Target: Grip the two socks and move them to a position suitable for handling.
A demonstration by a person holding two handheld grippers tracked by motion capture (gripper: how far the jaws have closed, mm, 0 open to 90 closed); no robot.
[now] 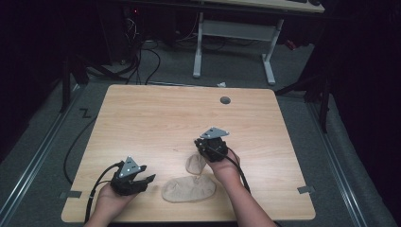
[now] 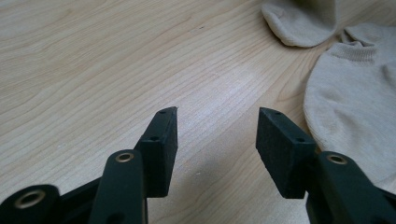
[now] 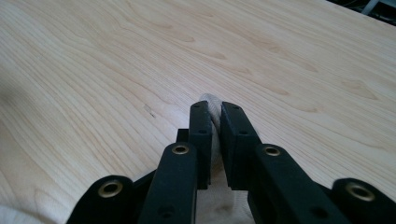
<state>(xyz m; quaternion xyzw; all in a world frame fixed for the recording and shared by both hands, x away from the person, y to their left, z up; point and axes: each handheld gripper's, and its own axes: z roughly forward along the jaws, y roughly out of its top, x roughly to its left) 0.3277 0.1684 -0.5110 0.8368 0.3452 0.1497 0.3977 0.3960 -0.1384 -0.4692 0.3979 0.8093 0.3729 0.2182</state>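
Observation:
Two beige socks are on the wooden table (image 1: 156, 118). The larger sock (image 1: 188, 190) lies flat near the front edge. The smaller sock (image 1: 195, 164) is lifted at one end, where my right gripper (image 1: 201, 153) is shut on it. In the right gripper view a fold of that sock (image 3: 214, 103) sits pinched between the closed jaws of the right gripper (image 3: 215, 111). My left gripper (image 1: 147, 180) is open just left of the flat sock. In the left gripper view the left gripper (image 2: 217, 119) holds nothing, with the flat sock (image 2: 355, 98) to its right and the smaller sock (image 2: 303, 18) farther off.
A round cable hole (image 1: 225, 100) sits near the table's far edge. Grey tape marks (image 1: 306, 189) lie at the front corners. Beyond the table stand a white desk frame (image 1: 234, 33) and floor cables (image 1: 142, 61).

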